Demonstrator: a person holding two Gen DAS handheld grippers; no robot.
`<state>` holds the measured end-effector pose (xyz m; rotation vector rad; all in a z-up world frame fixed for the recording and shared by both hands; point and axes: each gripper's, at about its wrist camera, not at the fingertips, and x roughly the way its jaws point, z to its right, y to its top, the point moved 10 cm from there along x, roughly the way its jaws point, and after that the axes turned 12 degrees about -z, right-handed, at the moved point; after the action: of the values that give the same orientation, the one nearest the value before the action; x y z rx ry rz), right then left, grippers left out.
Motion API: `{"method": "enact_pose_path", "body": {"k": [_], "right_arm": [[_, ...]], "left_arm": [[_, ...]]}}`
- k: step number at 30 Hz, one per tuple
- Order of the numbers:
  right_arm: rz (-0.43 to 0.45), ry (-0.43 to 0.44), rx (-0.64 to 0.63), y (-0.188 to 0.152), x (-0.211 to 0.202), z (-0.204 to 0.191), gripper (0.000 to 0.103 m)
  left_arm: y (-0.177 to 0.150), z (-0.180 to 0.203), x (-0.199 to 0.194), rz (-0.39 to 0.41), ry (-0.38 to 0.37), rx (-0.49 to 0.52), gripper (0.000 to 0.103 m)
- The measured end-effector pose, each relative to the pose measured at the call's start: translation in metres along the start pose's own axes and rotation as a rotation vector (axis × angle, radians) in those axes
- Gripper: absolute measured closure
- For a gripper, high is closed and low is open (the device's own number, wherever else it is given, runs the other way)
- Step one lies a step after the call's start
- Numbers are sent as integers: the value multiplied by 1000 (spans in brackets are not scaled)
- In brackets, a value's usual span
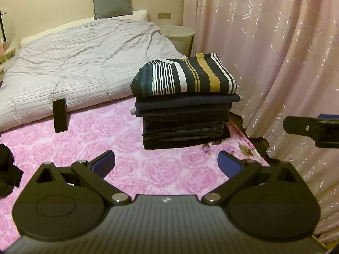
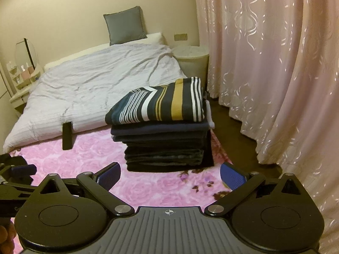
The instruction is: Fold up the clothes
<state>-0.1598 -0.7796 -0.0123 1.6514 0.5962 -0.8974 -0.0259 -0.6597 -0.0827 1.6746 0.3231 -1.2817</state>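
A stack of folded clothes [image 1: 184, 118] [image 2: 163, 146] stands on the pink rose-patterned blanket [image 1: 89, 144] [image 2: 161, 188]. On top lies a striped navy, white and mustard garment [image 1: 184, 76] [image 2: 159, 105], with dark folded pieces beneath. My left gripper [image 1: 166, 164] hovers open just in front of the stack, holding nothing. My right gripper [image 2: 170, 178] is open too, short of the stack. A dark crumpled garment [image 1: 7, 171] shows at the left edge of the left wrist view. Part of the right gripper's finger [image 1: 309, 130] shows at the right edge there.
A black phone [image 1: 60, 115] [image 2: 67, 135] leans against the white duvet [image 1: 80, 63] [image 2: 91, 89]. A grey cushion [image 1: 112, 0] [image 2: 126, 25] rests at the headboard. Pink curtains [image 1: 275, 53] [image 2: 275, 74] hang along the right. A round white bin [image 1: 180, 35] [image 2: 195, 57] stands beside the bed.
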Motion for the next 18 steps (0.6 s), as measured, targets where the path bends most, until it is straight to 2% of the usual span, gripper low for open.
{"method": "enact_pose_path", "body": {"k": [18], "right_arm": [[-14,0,-22,-1,5,-6,1]], "left_arm": [[-2,-2,3,-6,6,10,1]]}}
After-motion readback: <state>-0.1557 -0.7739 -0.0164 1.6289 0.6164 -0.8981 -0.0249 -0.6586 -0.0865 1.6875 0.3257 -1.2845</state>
